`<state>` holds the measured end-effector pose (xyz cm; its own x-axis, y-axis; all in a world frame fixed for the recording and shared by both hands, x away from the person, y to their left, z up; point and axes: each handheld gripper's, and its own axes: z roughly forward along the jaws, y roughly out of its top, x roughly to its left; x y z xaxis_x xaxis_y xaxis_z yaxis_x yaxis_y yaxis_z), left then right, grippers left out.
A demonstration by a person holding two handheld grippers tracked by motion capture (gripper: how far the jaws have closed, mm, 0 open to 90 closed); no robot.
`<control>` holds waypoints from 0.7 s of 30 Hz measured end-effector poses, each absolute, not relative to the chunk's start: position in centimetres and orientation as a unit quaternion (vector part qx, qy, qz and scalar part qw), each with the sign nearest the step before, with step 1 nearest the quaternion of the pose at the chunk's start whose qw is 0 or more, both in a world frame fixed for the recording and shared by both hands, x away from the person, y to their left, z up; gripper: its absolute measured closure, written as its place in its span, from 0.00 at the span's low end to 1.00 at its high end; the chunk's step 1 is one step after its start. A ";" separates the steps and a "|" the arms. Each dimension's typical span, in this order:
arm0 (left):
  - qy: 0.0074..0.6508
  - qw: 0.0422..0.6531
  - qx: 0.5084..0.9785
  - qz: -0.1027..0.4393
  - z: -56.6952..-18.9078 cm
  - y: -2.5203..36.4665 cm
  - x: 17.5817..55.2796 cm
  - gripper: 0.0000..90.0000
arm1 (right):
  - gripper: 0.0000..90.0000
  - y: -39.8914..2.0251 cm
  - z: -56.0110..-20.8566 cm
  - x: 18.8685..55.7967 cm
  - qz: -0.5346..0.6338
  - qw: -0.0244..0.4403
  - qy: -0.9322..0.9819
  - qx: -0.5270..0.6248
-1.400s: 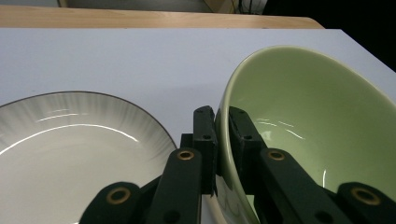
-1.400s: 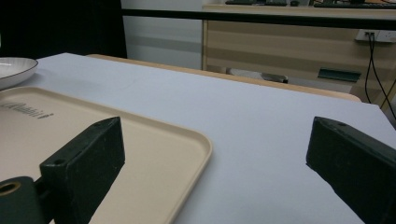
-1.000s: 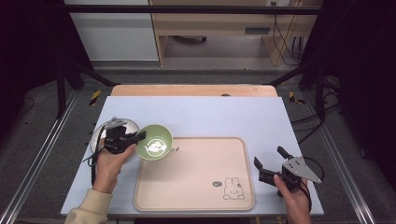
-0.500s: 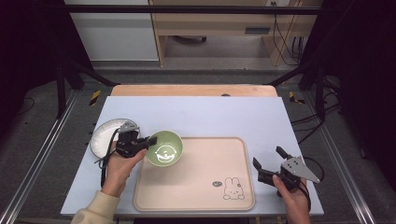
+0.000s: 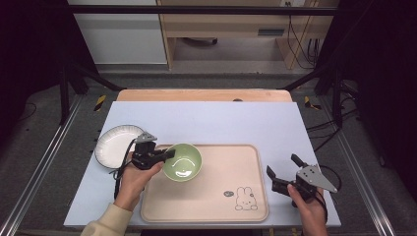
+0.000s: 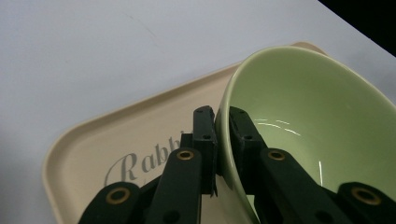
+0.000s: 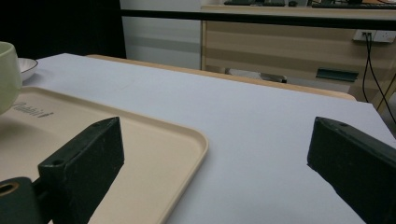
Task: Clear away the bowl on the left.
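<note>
Pinching green bowl (image 6: 308, 116) rim w/ left gripper (image 6: 223, 126) jaws, right gripper (image 7: 215, 154) jaws wide apart

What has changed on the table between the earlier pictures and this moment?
The left gripper, shut on the rim of the green bowl, carried the bowl from above the white plate to the right, over the beige tray. The plate is now uncovered. The grip did not change. The right gripper stayed open beside the tray; tray and plate did not move.
</note>
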<state>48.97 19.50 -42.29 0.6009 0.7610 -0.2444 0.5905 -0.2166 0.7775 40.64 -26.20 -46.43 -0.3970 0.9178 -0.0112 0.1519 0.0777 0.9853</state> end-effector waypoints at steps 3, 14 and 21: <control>0.431 0.446 0.779 0.091 -42.5 18.7 48.8 0.92 | 0.04 -26.1 -46.5 40.7 0.537 0.358 0.641 0.414; 0.419 0.442 0.789 0.079 -43.0 17.2 48.3 0.92 | 0.04 -25.8 -46.5 40.7 0.535 0.356 0.648 0.409; 0.415 0.441 0.792 0.073 -43.3 16.5 48.2 0.92 | 0.04 -25.8 -46.5 40.7 0.536 0.353 0.649 0.408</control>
